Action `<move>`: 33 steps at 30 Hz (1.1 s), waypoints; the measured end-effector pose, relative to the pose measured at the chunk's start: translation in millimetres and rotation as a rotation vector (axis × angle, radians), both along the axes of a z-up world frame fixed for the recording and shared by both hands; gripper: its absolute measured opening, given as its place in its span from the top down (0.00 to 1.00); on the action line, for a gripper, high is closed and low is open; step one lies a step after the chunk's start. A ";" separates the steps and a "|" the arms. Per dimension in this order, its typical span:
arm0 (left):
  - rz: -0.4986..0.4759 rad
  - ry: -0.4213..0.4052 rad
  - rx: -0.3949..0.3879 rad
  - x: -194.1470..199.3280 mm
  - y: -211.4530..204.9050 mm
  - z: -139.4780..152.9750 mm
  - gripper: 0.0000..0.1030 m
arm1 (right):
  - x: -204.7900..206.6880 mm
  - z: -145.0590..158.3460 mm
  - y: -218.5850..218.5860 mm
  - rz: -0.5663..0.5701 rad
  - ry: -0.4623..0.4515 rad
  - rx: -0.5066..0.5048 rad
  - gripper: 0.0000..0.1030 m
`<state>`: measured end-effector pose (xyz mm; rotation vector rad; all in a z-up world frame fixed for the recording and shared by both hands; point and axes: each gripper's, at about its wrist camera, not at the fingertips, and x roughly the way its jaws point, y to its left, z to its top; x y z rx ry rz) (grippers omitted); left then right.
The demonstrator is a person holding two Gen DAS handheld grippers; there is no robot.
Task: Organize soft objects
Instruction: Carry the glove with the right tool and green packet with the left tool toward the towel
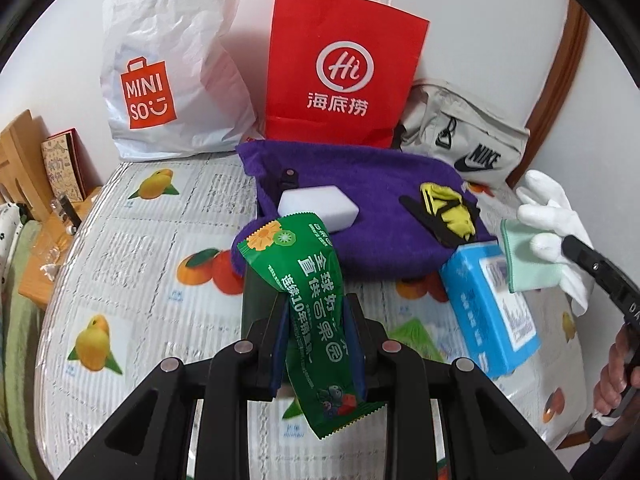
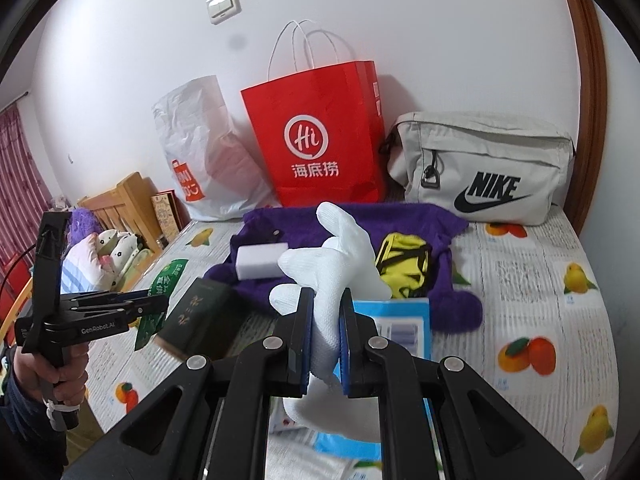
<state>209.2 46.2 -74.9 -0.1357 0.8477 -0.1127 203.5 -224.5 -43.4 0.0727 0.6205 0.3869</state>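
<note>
My left gripper (image 1: 316, 312) is shut on a green snack packet (image 1: 312, 296) and holds it above the table, in front of a purple towel (image 1: 360, 200). My right gripper (image 2: 325, 312) is shut on a white glove (image 2: 336, 256) and holds it up over a blue box (image 2: 404, 324). In the left wrist view the glove (image 1: 548, 208) shows at the right, with a light green cloth (image 1: 528, 256) by it. On the towel lie a white sponge block (image 1: 318, 208) and a yellow and black pouch (image 1: 448, 212).
A white MINISO bag (image 1: 168, 72), a red paper bag (image 1: 340, 72) and a grey Nike bag (image 2: 484, 168) stand against the back wall. A dark green box (image 2: 204, 320) lies left of the blue box. The fruit-print tablecloth (image 2: 540, 280) covers the table.
</note>
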 end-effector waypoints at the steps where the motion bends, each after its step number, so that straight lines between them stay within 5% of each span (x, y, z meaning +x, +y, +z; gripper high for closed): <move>1: 0.003 -0.002 -0.011 4.1 0.9 0.9 0.76 | 4.7 0.4 0.1 -0.006 -0.003 -0.006 0.89; 33: -0.030 0.056 -0.052 141.4 -17.9 -9.3 0.76 | 125.2 -20.8 -0.1 -0.036 0.041 -0.030 0.89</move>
